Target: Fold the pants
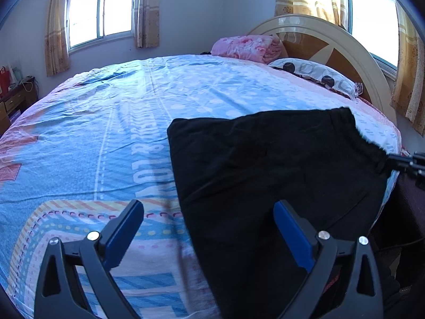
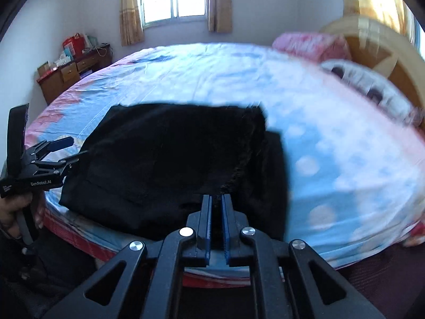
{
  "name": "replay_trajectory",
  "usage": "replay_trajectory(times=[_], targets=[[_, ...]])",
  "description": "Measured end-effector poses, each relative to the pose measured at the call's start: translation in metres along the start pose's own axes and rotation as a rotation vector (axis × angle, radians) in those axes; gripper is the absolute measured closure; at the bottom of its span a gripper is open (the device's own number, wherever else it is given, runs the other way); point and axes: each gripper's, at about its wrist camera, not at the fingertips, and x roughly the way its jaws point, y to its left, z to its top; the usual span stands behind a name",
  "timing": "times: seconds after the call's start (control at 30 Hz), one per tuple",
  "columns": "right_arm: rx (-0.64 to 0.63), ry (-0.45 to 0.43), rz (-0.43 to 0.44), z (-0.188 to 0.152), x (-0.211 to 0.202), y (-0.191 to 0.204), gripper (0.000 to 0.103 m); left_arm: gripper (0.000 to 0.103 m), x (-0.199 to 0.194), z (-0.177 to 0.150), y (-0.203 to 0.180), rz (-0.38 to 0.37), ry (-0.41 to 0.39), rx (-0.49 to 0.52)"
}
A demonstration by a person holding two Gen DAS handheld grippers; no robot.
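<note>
Black pants (image 1: 279, 175) lie folded on the near part of the bed, also in the right wrist view (image 2: 172, 159). My left gripper (image 1: 208, 210) is open, its blue pads wide apart over the pants' left edge; it also shows at the left of the right wrist view (image 2: 71, 147). My right gripper (image 2: 217, 199) is shut on the pants' waistband edge, black cloth between its blue pads, lifting that layer; its tip shows at the right edge of the left wrist view (image 1: 393, 159).
The bed has a blue and pink patterned sheet (image 1: 119, 122). A pink blanket (image 1: 249, 46) and a spotted pillow (image 1: 316, 75) lie by the headboard (image 1: 345, 40). A wooden desk (image 2: 69, 74) with clutter stands at the far left. Windows with curtains lie behind.
</note>
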Motion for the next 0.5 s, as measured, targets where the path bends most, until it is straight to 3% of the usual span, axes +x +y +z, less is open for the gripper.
replay_trajectory(times=[0.13,0.2,0.3,0.37,0.43,0.5], targets=[[-0.012,0.054,-0.113,-0.005,0.012,-0.015,0.097,0.001,0.004,-0.003,-0.001,0.002,0.011,0.009],[-0.007,0.130,-0.099,-0.012,0.028,-0.018,0.097,0.000,0.007,-0.005,-0.002,0.004,0.023,0.012],[0.014,0.113,-0.087,-0.015,0.031,-0.020,0.096,0.000,0.014,-0.010,-0.002,0.008,0.052,0.016],[0.058,0.111,-0.064,-0.010,0.027,-0.029,0.088,0.000,0.014,-0.011,-0.002,0.008,0.053,0.011],[0.083,0.085,-0.103,-0.002,0.018,-0.036,0.055,0.000,0.014,-0.011,-0.001,0.011,0.054,0.012],[0.099,0.018,-0.129,0.009,0.006,-0.039,0.053,0.000,0.016,-0.011,-0.001,0.012,0.061,0.009]])
